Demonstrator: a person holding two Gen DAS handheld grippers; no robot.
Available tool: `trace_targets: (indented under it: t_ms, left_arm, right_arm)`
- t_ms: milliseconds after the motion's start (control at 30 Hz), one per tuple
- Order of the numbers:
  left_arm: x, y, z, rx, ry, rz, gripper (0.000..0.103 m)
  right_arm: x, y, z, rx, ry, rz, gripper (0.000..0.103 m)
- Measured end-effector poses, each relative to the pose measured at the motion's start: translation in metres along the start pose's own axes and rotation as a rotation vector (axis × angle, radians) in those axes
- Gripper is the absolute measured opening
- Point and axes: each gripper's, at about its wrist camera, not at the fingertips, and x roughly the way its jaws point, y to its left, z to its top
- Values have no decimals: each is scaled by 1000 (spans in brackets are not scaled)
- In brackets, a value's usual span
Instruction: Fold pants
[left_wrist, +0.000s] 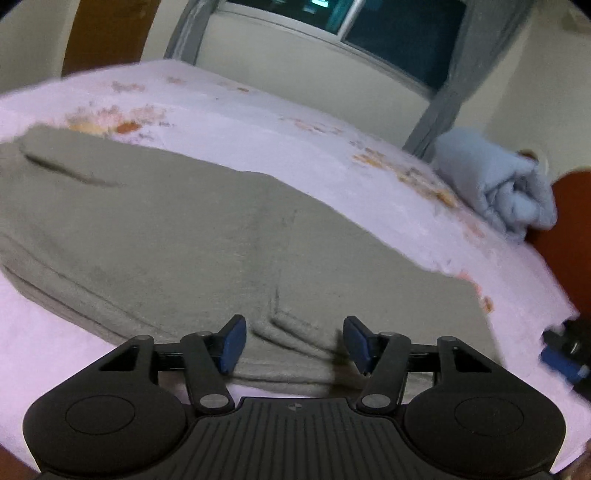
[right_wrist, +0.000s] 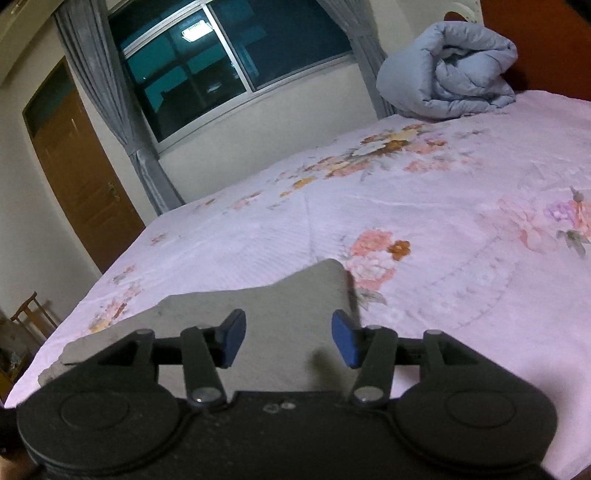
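**Layout on the bed**

The pants (left_wrist: 177, 229) are spread flat on the bed (left_wrist: 332, 147), near its front edge. In the left wrist view, a folded edge of the pants is seen at 12 o'clock between the fingers of the left hand-held gripper (left_wrist: 294, 343). The right hand-held gripper (right_wrist: 289, 338) is placed over a corner of the pants (right_wrist: 280, 314). A rolled quilt (right_wrist: 447, 66) is set at 1 o'clock, at the far end of the bed. A window (right_wrist: 221, 62) is found behind the bed at 11 o'clock, and a door (right_wrist: 77, 162) at 10 o'clock.
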Motion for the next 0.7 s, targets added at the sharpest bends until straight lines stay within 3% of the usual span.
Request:
trace_targets:
  t_ms: [100, 133, 167, 267, 400, 467, 567, 700]
  left_arm:
    - [8, 12, -1, -125, 3, -57, 59]
    - [12, 16, -2, -159, 11, -67, 46]
    - [12, 19, -1, -168, 9, -70, 14]
    - [-7, 27, 0, -211, -66, -167, 14]
    - [2, 34, -12, -197, -4, -122, 14]
    - [2, 41, -17, -237, -9, -132, 14]
    - [1, 38, -19, -216, -16, -127, 14]
    - [5, 40, -17, -203, 1, -118, 15]
  right_arm:
    - [-2, -11, -4, 45, -9, -2, 45]
    - [-2, -18, -4, 76, -11, -8, 46]
    - [-3, -23, -4, 99, -16, -16, 46]
    - [-5, -36, -3, 152, -13, -21, 54]
    - [-3, -53, -9, 330, 60, 114, 69]
    - [0, -57, -17, 429, 111, 177, 69]
    - [7, -64, -31, 560, 152, 237, 69]
    - [20, -73, -42, 702, 171, 262, 69]
